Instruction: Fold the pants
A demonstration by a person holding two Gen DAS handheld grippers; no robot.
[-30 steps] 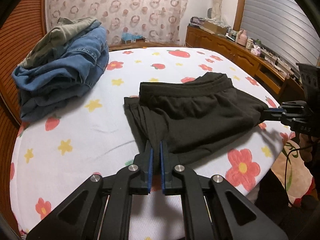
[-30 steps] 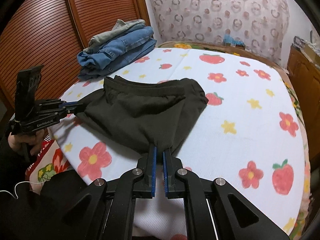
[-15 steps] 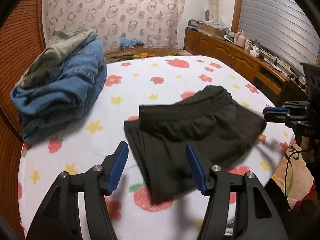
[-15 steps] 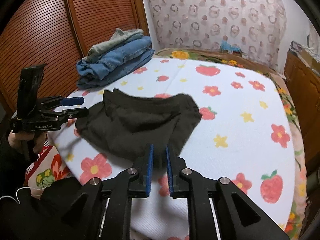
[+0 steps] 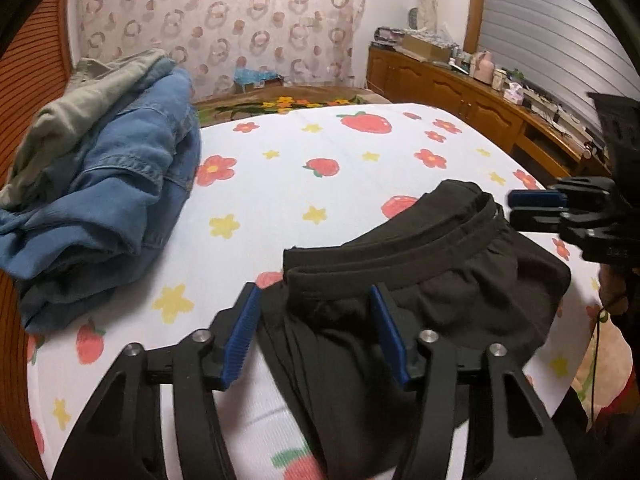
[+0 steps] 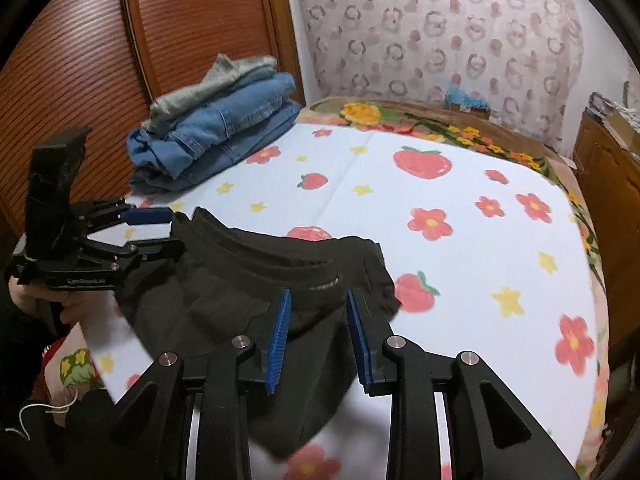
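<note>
Pants: black pants (image 5: 420,292), folded, lying near front edge of bed sheet (image 5: 304,184), waistband on top.
L gripper: left gripper (image 5: 316,336) jaws apart, nothing gripped; just closed in a little; pants below the gap, pads off the cloth.
R gripper: right gripper (image 6: 318,334) jaws partly apart, just been opening, nothing gripped; pants underneath.
Other: jeans stack (image 6: 216,136) at far left, well apart from pants.

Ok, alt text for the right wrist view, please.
Folded black pants lie on a fruit-and-flower sheet, the open right gripper just above them, holding nothing. The left gripper is open at their left edge; stacked jeans sit behind.
</note>
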